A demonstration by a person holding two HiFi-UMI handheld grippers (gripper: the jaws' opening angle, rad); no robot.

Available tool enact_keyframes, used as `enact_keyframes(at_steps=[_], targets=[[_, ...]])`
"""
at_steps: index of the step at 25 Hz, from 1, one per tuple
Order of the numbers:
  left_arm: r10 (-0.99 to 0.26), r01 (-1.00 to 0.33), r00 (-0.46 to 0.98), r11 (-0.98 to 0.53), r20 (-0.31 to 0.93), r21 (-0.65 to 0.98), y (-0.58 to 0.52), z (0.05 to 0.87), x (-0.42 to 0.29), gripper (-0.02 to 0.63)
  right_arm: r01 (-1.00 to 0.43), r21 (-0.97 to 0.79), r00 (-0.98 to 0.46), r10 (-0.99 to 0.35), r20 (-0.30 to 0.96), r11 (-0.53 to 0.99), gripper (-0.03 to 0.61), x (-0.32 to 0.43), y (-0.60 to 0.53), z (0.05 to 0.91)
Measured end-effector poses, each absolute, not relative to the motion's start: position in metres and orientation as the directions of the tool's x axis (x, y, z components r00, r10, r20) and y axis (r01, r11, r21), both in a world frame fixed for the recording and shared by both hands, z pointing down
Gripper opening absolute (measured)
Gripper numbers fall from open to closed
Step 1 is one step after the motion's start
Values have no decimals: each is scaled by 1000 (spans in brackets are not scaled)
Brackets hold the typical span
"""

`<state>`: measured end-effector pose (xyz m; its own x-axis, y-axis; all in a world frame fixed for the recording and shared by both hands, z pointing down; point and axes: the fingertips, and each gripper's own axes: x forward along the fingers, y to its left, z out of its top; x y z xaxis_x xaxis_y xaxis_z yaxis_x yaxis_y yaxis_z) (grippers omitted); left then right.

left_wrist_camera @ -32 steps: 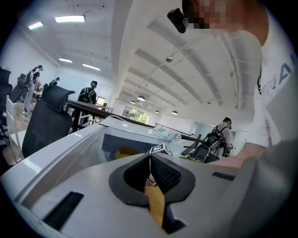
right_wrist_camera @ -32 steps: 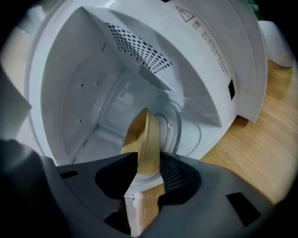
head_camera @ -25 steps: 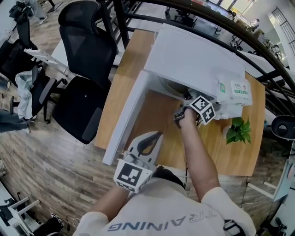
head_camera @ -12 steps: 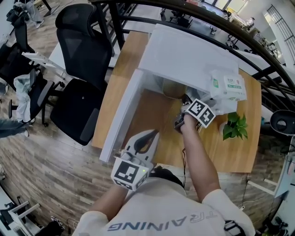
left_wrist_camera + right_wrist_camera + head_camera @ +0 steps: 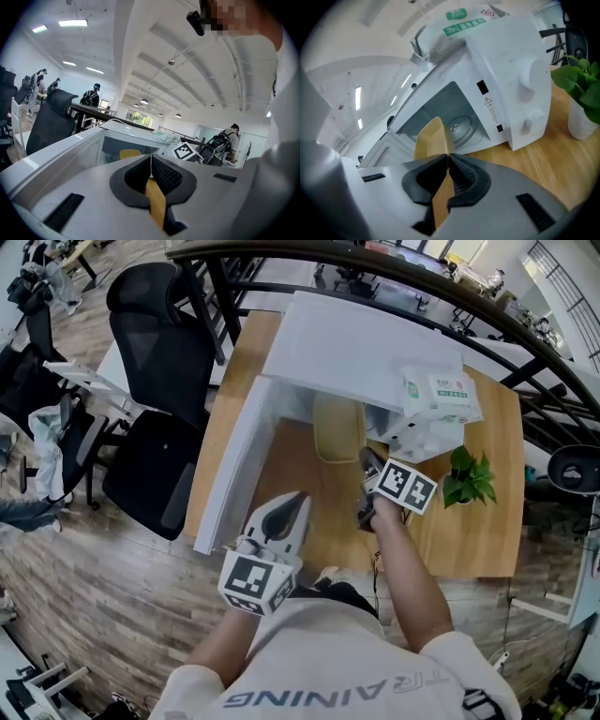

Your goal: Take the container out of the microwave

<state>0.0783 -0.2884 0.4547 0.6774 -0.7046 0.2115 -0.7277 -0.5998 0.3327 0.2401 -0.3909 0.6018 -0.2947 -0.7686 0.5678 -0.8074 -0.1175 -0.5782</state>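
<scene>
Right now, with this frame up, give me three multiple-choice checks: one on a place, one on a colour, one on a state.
1. Where does the potted plant stand?
A. on the wooden table, beside the microwave
B. on top of it
C. inside it

2. What colour is the container?
A. blue
B. tan-yellow
C. black

3. How is the microwave door?
A. shut
B. taken off
C. swung open

Answers: A, the plant rests on the tabletop right of the microwave in the head view. B, the head view and the right gripper view both show it tan-yellow. C, the open cavity and its turntable show behind the container.
</scene>
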Motion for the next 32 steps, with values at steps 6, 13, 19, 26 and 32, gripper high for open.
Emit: enact_keyframes(at_steps=[6,13,19,26,32], targets=[[-709,-733,674,-603,209,315,-275,451,92,37,-803,-593,-348,-768,538,-52,35,247,-340,579],[-716,-744,664,-608,213,277,-247,455,115,37,-782,-623,-391,-761,518,-23,35,265,-269,563],[-718,-751,659,-609,225,257,-222,461,131,37,-782,-623,-402,-773,490,12,34,283,-226,553],[-710,-746,666,-620,231,245,-200,465,143,37,-789,-612,-405,-787,466,44,34,288,-199,544],[-712,-744,667,-622,218,246,-194,460,150,37,-786,-616,-413,-785,461,52,34,293,-189,539]])
